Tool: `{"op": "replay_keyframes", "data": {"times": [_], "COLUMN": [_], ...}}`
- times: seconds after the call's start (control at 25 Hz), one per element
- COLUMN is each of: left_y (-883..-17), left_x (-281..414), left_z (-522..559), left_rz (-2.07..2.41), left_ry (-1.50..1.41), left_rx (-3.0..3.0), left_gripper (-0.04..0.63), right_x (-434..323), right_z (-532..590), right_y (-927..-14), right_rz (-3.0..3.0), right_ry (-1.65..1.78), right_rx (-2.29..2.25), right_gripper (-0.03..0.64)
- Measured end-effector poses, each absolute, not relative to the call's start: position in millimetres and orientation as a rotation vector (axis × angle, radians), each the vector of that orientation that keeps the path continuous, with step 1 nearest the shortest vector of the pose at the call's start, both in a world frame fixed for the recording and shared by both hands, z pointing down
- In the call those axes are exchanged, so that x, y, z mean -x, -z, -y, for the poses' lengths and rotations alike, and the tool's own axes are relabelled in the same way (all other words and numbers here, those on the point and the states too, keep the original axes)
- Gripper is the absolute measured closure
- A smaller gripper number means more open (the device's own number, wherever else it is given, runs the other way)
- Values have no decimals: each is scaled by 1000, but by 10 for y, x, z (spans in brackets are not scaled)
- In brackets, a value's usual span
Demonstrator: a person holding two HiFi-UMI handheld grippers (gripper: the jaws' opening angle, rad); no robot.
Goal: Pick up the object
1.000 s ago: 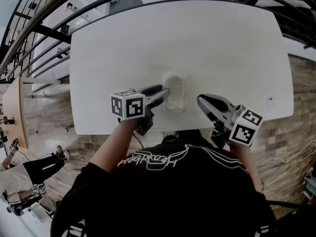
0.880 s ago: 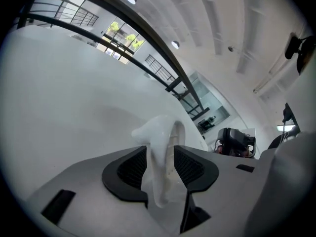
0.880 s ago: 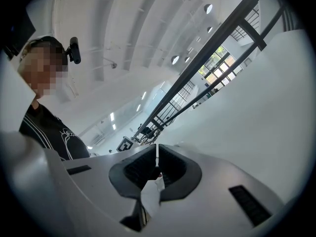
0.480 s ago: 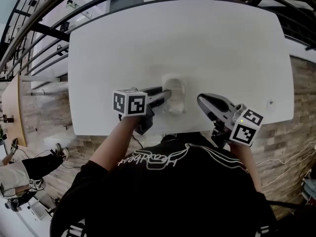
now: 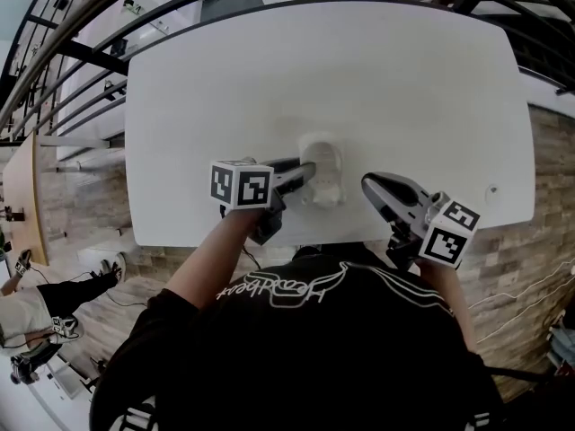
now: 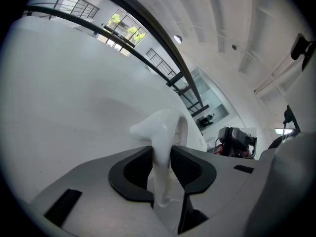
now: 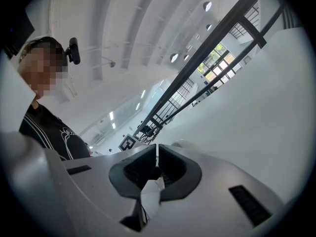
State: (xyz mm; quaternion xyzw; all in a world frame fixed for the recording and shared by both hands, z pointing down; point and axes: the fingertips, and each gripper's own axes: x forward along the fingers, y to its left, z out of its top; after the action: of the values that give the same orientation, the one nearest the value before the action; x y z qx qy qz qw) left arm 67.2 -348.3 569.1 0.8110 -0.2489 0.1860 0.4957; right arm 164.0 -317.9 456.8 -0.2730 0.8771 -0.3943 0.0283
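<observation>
A white, glossy curved object (image 5: 323,164) lies on the white table (image 5: 359,70) near its front edge. My left gripper (image 5: 304,174) reaches it from the left. In the left gripper view the object's thin wall (image 6: 162,132) stands upright between the two dark pads, and my left gripper (image 6: 161,166) has its jaws closing, with both pads against that wall. My right gripper (image 5: 370,187) hovers to the right of the object, apart from it. In the right gripper view, my right gripper (image 7: 157,165) is shut with nothing between the pads.
The table's front edge (image 5: 296,239) runs just under both grippers. Dark railings (image 5: 81,57) curve round the table's far and left sides. Brick-patterned floor (image 5: 539,205) lies to the right, and a person's legs (image 5: 36,317) show at the lower left.
My left gripper has slid a little to the right onto the white object, and its jaws have narrowed around the wall. The right gripper has hardly moved.
</observation>
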Motion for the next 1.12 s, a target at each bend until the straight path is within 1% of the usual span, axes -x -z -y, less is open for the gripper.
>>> {"op": "replay_keyframes", "data": {"times": [0.64, 1.12], "left_y": [-5541, -4778], "left_x": [-685, -708], "left_z": [3554, 3481], "left_rz": [614, 579], "left_ry": [-409, -240], "left_rx": [-1996, -2091], "left_gripper": [479, 479], "right_x": [-1590, -1584], "right_z": [3172, 3151], "right_y": [-4503, -4163], "right_rz": [-2712, -2720], "right_ry": [1197, 1070], "right_rx": [875, 895], "right_gripper": [595, 595]}}
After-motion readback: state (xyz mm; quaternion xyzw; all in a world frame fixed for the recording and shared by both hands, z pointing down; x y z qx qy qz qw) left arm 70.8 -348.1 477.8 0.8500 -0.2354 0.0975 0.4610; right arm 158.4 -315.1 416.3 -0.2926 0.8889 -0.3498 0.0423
